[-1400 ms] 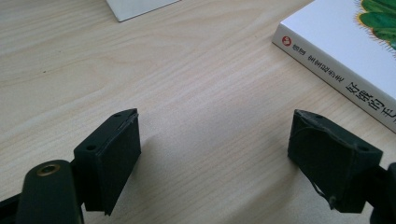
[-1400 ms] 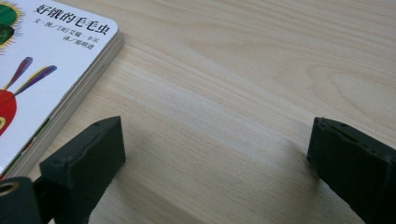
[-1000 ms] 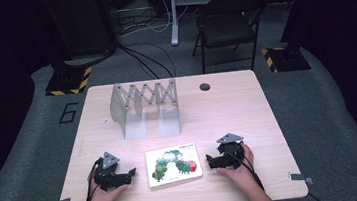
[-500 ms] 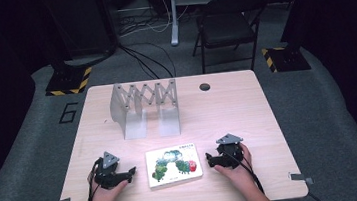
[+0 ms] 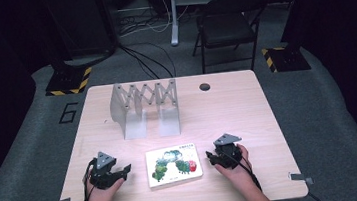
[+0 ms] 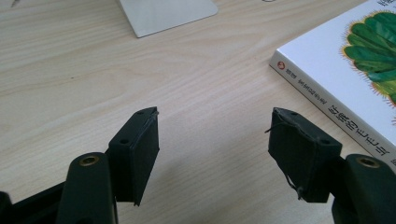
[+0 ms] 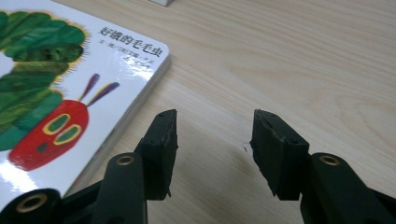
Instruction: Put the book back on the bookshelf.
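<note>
A white picture book (image 5: 173,164) with a green caterpillar on its cover lies flat near the table's front edge. My left gripper (image 5: 123,170) rests on the table to the left of the book, pointing at it. In the left gripper view its jaws (image 6: 215,116) stand apart over bare wood, and the book's spine (image 6: 327,98) is off to the right. My right gripper (image 5: 210,156) rests just right of the book. In the right gripper view its jaws (image 7: 215,116) stand apart beside the book's corner (image 7: 140,60). Both grippers' jaws have just been closing with nothing between them.
A grey expanding metal book rack (image 5: 144,106) stands at the middle back of the wooden table (image 5: 228,110). A dark cable hole (image 5: 204,86) sits behind it to the right. A folding chair (image 5: 226,22) and cables lie on the floor beyond the table.
</note>
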Demonstrator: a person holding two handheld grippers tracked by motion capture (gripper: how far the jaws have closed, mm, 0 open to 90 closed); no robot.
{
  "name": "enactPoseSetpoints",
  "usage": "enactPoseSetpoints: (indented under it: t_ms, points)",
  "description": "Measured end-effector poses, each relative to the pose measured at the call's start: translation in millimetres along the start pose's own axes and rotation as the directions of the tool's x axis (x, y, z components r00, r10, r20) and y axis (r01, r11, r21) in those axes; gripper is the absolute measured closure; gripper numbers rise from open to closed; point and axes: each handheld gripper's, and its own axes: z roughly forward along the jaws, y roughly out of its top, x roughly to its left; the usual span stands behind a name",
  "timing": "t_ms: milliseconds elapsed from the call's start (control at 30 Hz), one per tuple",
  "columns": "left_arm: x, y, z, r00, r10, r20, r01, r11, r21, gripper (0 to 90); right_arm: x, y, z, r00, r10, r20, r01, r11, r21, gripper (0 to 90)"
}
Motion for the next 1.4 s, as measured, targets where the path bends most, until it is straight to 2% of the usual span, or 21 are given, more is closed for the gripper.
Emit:
enactPoseSetpoints:
  t_ms: [100, 133, 167, 233, 300, 400, 500, 567, 633, 700, 800, 833, 867, 1033, 1067, 1200, 1233, 1267, 1333, 1367, 1400]
  points:
    - [-3.4, 0.7, 1.0, 0.9999, 0.008, 0.015, -0.008, 1.0000, 0.000, 33.6, 2.4, 1.9, -0.7, 0.9994, -0.005, -0.034, 0.006, 1.000, 0.007, 52.8]
    - [-4.7, 1.2, 0.8, 0.9996, 0.024, 0.017, -0.024, 0.9997, 0.001, 33.9, 3.3, 2.6, -0.8, 0.9990, -0.002, -0.045, 0.002, 1.000, 0.011, 52.6]
    - [-6.7, 2.0, -0.1, 0.9994, 0.027, 0.022, -0.027, 0.9996, 0.007, 34.3, 3.1, 3.0, -0.8, 0.9982, -0.012, -0.059, 0.013, 1.000, 0.006, 51.7]
    - [-10.1, 3.3, -1.0, 0.9989, 0.025, 0.039, -0.025, 0.9997, 0.002, 34.8, 4.3, 3.8, -1.6, 0.9973, -0.001, -0.073, 0.001, 1.000, 0.006, 48.1]
    - [-13.1, 4.7, -2.7, 0.9983, 0.021, 0.055, -0.021, 0.9997, 0.011, 34.9, 4.6, 4.7, -2.6, 0.9970, 0.012, -0.076, -0.012, 1.000, -0.002, 45.3]
    - [-18.2, 5.5, -3.5, 0.9979, 0.018, 0.063, -0.018, 0.9998, -0.003, 34.9, 4.9, 5.3, -5.1, 0.9967, 0.024, -0.078, -0.025, 1.000, -0.018, 44.2]
    - [-22.6, 6.8, -5.5, 0.9963, 0.019, 0.084, -0.019, 0.9998, 0.005, 34.9, 5.6, 5.8, -7.4, 0.9975, 0.015, -0.070, -0.017, 0.999, -0.029, 44.3]
    - [-25.5, 7.6, -6.1, 0.9954, 0.025, 0.093, -0.025, 0.9997, 0.003, 34.9, 7.3, 6.6, -9.7, 0.9952, 0.027, -0.095, -0.029, 0.999, -0.025, 48.7]
    - [-29.5, 8.3, -6.1, 0.9944, 0.024, 0.103, -0.024, 0.9997, -0.004, 34.9, 9.2, 7.7, -10.7, 0.9921, 0.031, -0.121, -0.035, 0.999, -0.029, 49.1]
    - [-30.5, 8.7, -6.4, 0.9938, 0.025, 0.108, -0.025, 0.9997, -0.002, 34.8, 11.4, 8.3, -11.5, 0.9916, 0.032, -0.125, -0.036, 0.999, -0.033, 49.1]
    - [-35.3, 9.4, -5.4, 0.9920, 0.023, 0.124, -0.022, 0.9997, -0.003, 34.8, 17.0, 10.5, -12.3, 0.9913, 0.009, -0.132, -0.015, 0.999, -0.044, 47.5]
    - [-37.9, 9.4, -4.2, 0.9911, 0.019, 0.131, -0.019, 0.9998, -0.001, 34.8, 17.6, 10.9, -12.2, 0.9907, 0.006, -0.136, -0.012, 0.999, -0.042, 47.2]
    - [-38.6, 9.6, -3.9, 0.9895, 0.030, 0.141, -0.032, 0.9994, 0.011, 34.8, 19.0, 11.0, -12.1, 0.9898, 0.020, -0.141, -0.026, 0.999, -0.038, 46.9]
    - [-48.9, 7.9, 3.6, 0.9848, 0.013, 0.173, -0.016, 0.9997, 0.020, 34.1, 24.8, 10.6, -6.2, 0.9832, 0.028, -0.180, -0.029, 1.000, -0.003, 45.5]
    - [-50.8, 8.3, 4.3, 0.9834, 0.019, 0.180, -0.024, 0.9993, 0.028, 33.8, 25.6, 10.6, -4.7, 0.9815, 0.010, -0.191, -0.010, 1.000, 0.003, 45.0]
    - [-57.9, 7.7, 9.0, 0.9838, 0.022, 0.178, -0.027, 0.9993, 0.024, 32.9, 31.6, 8.9, -1.1, 0.9796, -0.015, -0.200, 0.021, 0.999, 0.028, 44.0]
    - [-58.3, 7.8, 9.4, 0.9831, 0.026, 0.182, -0.032, 0.9990, 0.033, 32.4, 32.8, 8.5, -0.5, 0.9798, -0.011, -0.200, 0.017, 0.999, 0.028, 43.8]
    - [-60.0, 7.4, 10.9, 0.9856, 0.026, 0.167, -0.031, 0.9992, 0.025, 31.6, 32.8, 8.4, -0.5, 0.9781, -0.018, -0.207, 0.025, 0.999, 0.033, 43.5]
    - [-62.4, 6.4, 13.0, 0.9846, 0.027, 0.173, -0.033, 0.9991, 0.027, 30.5, 33.6, 8.0, 0.5, 0.9780, -0.020, -0.208, 0.028, 0.999, 0.034, 42.7]
    - [-62.6, 6.5, 12.9, 0.9823, 0.035, 0.184, -0.044, 0.9981, 0.044, 30.3, 34.4, 7.8, 1.2, 0.9766, -0.010, -0.215, 0.019, 0.999, 0.037, 42.7]
    - [-65.2, 5.5, 14.2, 0.9834, 0.019, 0.180, -0.025, 0.9992, 0.031, 29.8, 34.7, 7.3, 1.6, 0.9765, -0.006, -0.216, 0.016, 0.999, 0.043, 42.6]
